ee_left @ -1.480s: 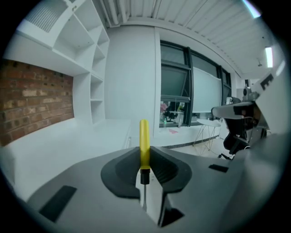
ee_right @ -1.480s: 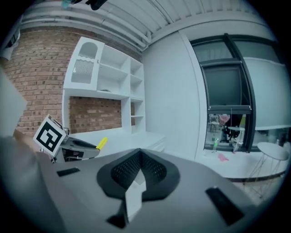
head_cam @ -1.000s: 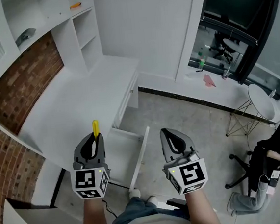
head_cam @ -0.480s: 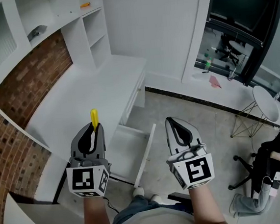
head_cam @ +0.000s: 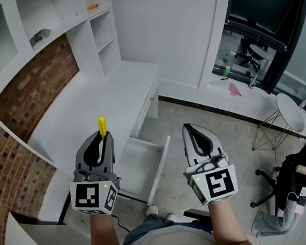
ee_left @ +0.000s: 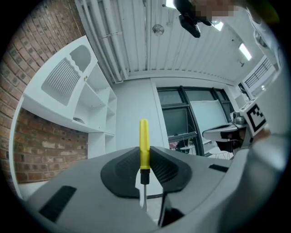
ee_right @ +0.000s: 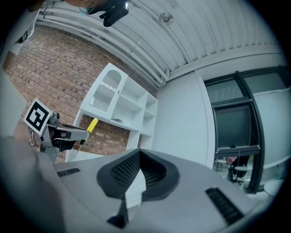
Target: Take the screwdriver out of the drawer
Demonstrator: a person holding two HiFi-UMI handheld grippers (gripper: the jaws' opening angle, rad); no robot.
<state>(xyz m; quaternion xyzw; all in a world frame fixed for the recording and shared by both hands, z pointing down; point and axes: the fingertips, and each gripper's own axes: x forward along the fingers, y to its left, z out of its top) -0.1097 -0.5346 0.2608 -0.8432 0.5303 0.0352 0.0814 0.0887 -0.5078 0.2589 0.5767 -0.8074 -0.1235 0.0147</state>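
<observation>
While L gripper [head_cam: 102, 141] clamps screwdriver [head_cam: 102, 124], both have risen; R gripper [head_cam: 189, 128] closed, empty.

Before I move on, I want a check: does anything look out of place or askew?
The drawer under the desk stands pulled out. The left gripper clamps the screwdriver backwards, with the yellow handle poking out ahead of the gripper and the shaft pointing back. Nothing looks spilled or damaged.

The left hand-held gripper [head_cam: 101, 136], carrying the screwdriver [head_cam: 102, 125], and the right hand-held gripper [head_cam: 189, 129] have both risen higher.
</observation>
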